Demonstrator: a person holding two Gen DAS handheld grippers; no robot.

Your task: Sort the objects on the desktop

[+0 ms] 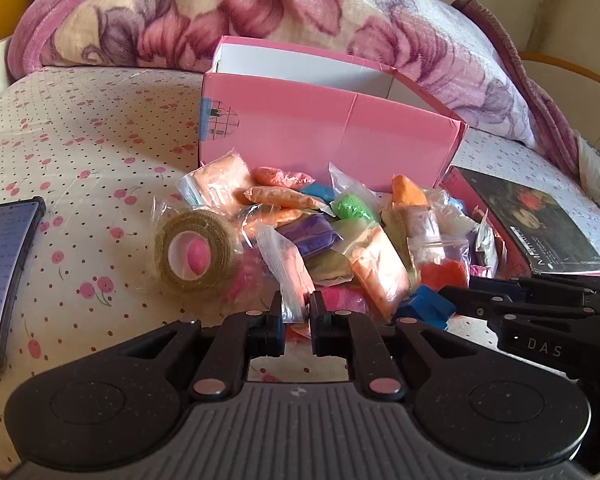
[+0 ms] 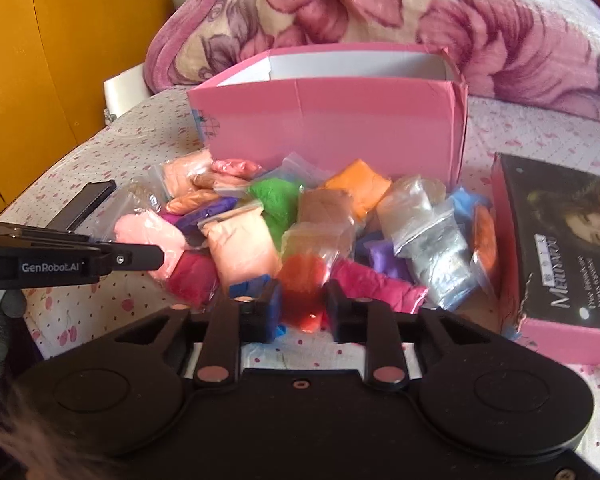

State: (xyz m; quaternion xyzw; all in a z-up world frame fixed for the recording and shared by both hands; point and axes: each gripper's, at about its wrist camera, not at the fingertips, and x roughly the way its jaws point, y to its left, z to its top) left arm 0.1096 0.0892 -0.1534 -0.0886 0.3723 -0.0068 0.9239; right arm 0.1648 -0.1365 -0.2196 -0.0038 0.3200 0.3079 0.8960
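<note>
Plastic is what I will be gripping on nearly everything here. Starting at my far left, a dark-cased smartphone lies flat on the cherry-print bedsheet, well apart from the rest. Next comes a tan woven tape roll in a clear wrapper, tilted on its side at the left edge of the pile; I judge it light and firm, best taken across its rim.

My left gripper sits low at the near edge of the heap, its fingers close together with a clear zip bag of pale pink clay running down between them. I think they pinch the bag's film, though I cannot be certain the pads bear on it.

The heap of small clear bags of coloured modelling clay lies just in front of the open pink cardboard box, touching its front wall. I expect these to be light, soft and slippery: the film will slide, so taking the clay lump itself looks safer than a loose corner.

My right gripper has its fingers apart, straddling a red-orange clay bag without closing on it. Furthest right, a pink-edged box lid with a dark printed portrait rests flat beside the pile.
</note>
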